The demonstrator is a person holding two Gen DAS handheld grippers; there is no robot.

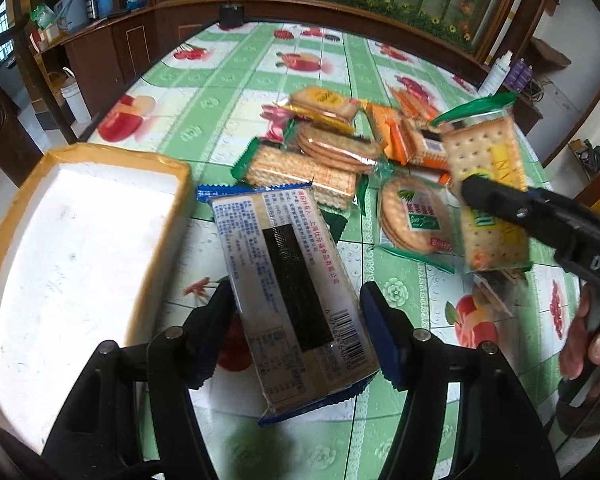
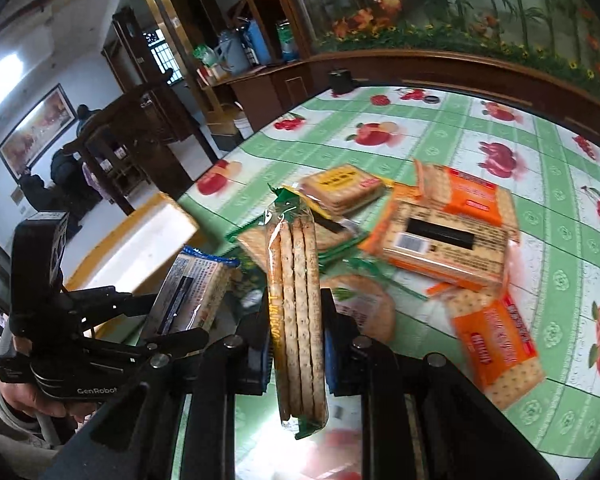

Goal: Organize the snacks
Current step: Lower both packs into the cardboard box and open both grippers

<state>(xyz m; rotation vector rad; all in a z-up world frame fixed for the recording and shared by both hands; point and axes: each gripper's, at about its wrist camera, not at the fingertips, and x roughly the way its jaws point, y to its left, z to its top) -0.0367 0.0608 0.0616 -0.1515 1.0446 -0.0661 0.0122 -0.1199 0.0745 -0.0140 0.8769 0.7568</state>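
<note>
My left gripper [image 1: 298, 316] is shut on a blue-trimmed cracker packet [image 1: 288, 272], held above the table with its printed back and barcode facing up. In the right wrist view the same packet [image 2: 192, 292] sits in the left gripper [image 2: 168, 320] beside the box. My right gripper [image 2: 298, 344] is shut on a green-trimmed packet of square crackers [image 2: 298, 300], seen edge-on and upright. In the left wrist view that packet [image 1: 488, 160] hangs from the right gripper [image 1: 470, 186] over the snack pile. A white foam box [image 1: 120, 152] with a yellow taped rim lies at the left, nothing visible inside.
Several packets lie heaped mid-table: orange ones [image 2: 444, 248], a yellow one [image 2: 340, 186], round crackers [image 1: 412, 216] and a green-trimmed one [image 1: 300, 172]. The green fruit-print tablecloth [image 1: 228, 92] runs to a dark wooden ledge. A black object [image 1: 231, 16] stands at the far edge.
</note>
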